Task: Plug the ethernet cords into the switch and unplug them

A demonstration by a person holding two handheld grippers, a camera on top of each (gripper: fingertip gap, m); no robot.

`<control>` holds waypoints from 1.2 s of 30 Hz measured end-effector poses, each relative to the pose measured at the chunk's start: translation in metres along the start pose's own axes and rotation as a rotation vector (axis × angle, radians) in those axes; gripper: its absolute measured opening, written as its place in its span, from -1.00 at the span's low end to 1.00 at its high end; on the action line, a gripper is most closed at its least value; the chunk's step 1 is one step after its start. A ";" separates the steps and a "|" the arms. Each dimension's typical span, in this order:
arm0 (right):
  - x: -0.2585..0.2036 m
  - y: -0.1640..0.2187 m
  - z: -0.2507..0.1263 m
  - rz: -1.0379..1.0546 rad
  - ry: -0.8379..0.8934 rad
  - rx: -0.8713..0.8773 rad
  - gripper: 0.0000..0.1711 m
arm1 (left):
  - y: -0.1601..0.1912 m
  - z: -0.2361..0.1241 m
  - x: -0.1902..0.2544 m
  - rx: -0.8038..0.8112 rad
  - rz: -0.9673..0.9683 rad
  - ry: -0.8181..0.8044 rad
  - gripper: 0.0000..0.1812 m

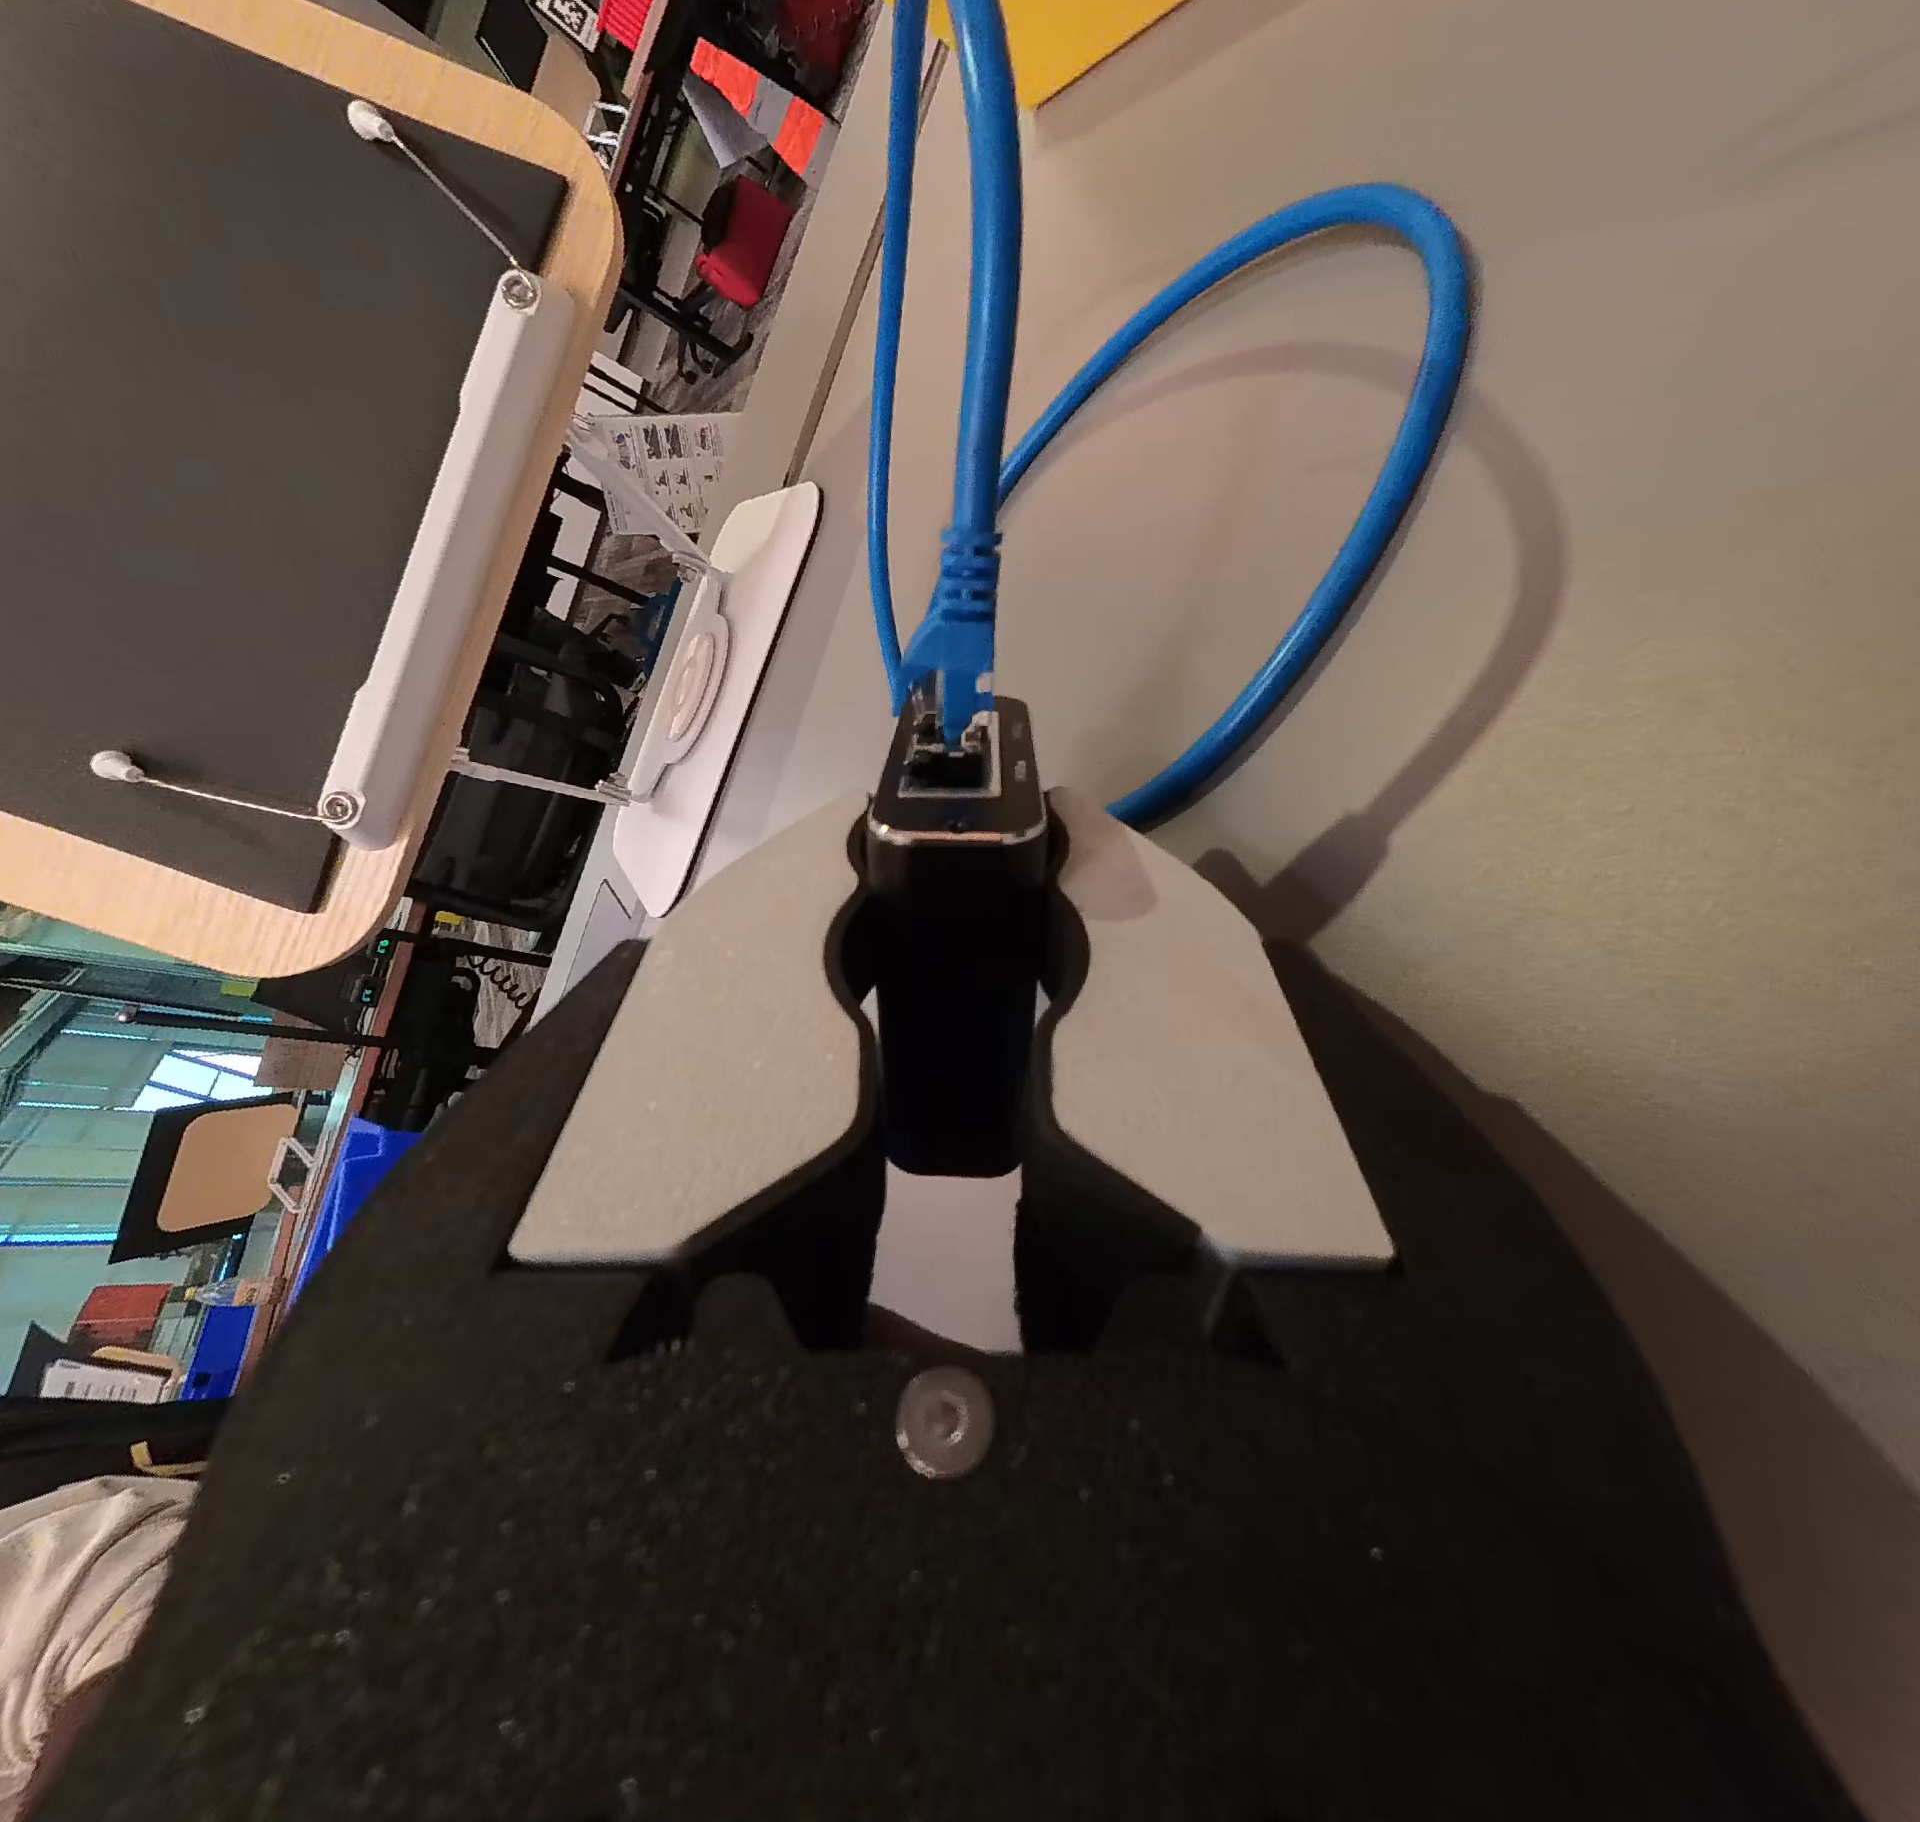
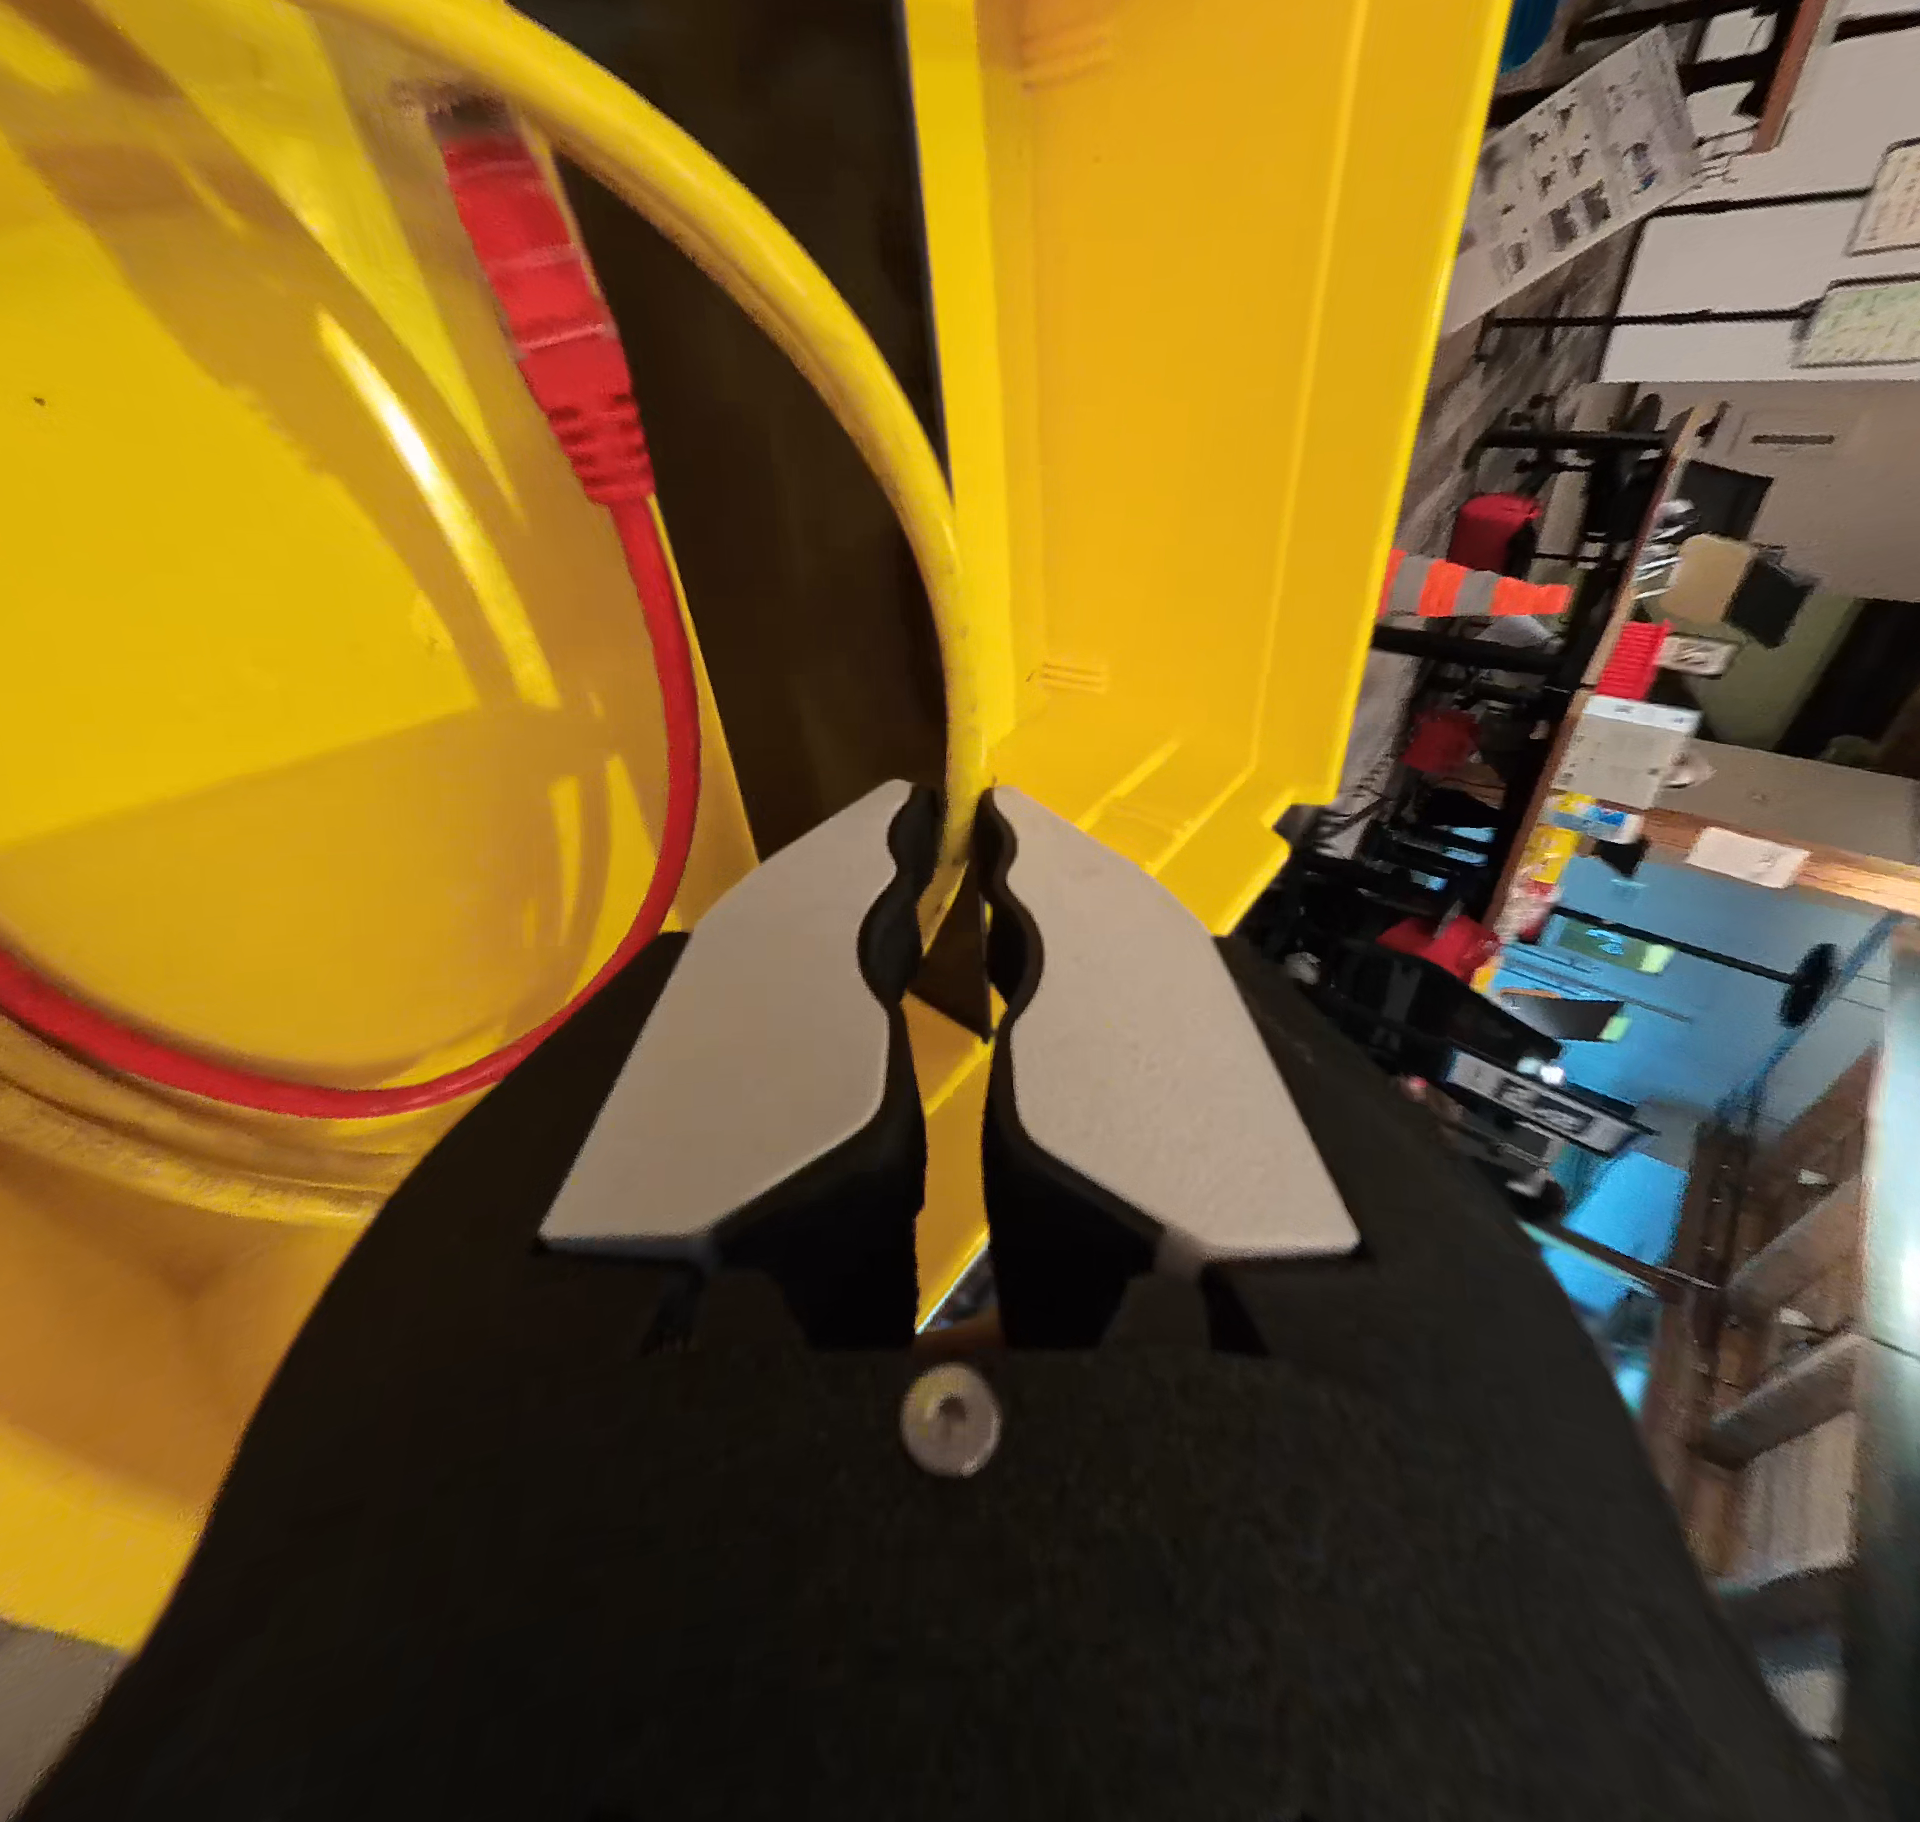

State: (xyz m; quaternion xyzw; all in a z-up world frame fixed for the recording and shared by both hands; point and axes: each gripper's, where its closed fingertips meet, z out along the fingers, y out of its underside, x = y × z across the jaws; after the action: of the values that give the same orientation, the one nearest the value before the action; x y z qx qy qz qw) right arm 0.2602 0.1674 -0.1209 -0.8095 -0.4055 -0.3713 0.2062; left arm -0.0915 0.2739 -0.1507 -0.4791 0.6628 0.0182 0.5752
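Note:
In the left wrist view my left gripper is shut on a small black switch and holds it tilted, port end away from the camera. A blue ethernet cord loops over the grey table, and its blue plug sits in a port of the switch. In the right wrist view my right gripper is shut on a yellow ethernet cord that arcs up and to the left. A red ethernet cord with its red plug lies coiled in a clear round container.
A yellow plastic bin stands right behind the right gripper. A wooden board with a black panel and white clip and a white stand are left of the switch. Shelves and clutter fill the background. The grey table spreads right. Some 35 centimetres of space lies between my two pairs of fingers.

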 end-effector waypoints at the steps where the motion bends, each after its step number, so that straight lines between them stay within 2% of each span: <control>1: 0.001 0.000 0.001 -0.033 0.038 -0.006 -0.90 | 0.000 0.000 0.000 0.000 0.001 0.001 -0.71; 6: 0.003 0.000 0.003 -0.208 0.250 -0.060 -0.89 | -0.001 0.000 0.002 0.001 0.010 0.003 -0.71; 14: 0.001 0.000 0.000 -0.170 0.239 -0.095 -0.89 | -0.001 0.000 0.001 0.000 0.008 -0.002 -0.71; 19: 0.005 -0.002 -0.002 -0.165 0.329 -0.028 -0.87 | -0.001 0.000 0.000 0.001 0.011 -0.006 -0.71; 23: 0.004 -0.007 -0.014 0.008 0.196 0.070 -0.86 | 0.000 0.000 0.000 0.003 0.002 -0.003 -0.71; 30: -0.013 -0.009 -0.013 0.101 -0.016 0.122 -0.81 | -0.001 0.000 0.002 0.006 0.009 0.000 -0.71; 33: -0.011 -0.005 -0.005 0.052 0.011 0.071 -0.82 | -0.001 0.000 0.001 0.004 0.009 -0.003 -0.71; 36: -0.004 -0.017 -0.012 0.139 0.015 0.154 -0.83 | 0.000 0.000 -0.001 0.004 0.005 -0.007 -0.71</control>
State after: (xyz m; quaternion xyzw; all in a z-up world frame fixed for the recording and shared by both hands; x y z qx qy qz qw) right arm 0.2395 0.1677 -0.1157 -0.8145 -0.3742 -0.3299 0.2962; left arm -0.0916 0.2741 -0.1496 -0.4760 0.6621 0.0200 0.5785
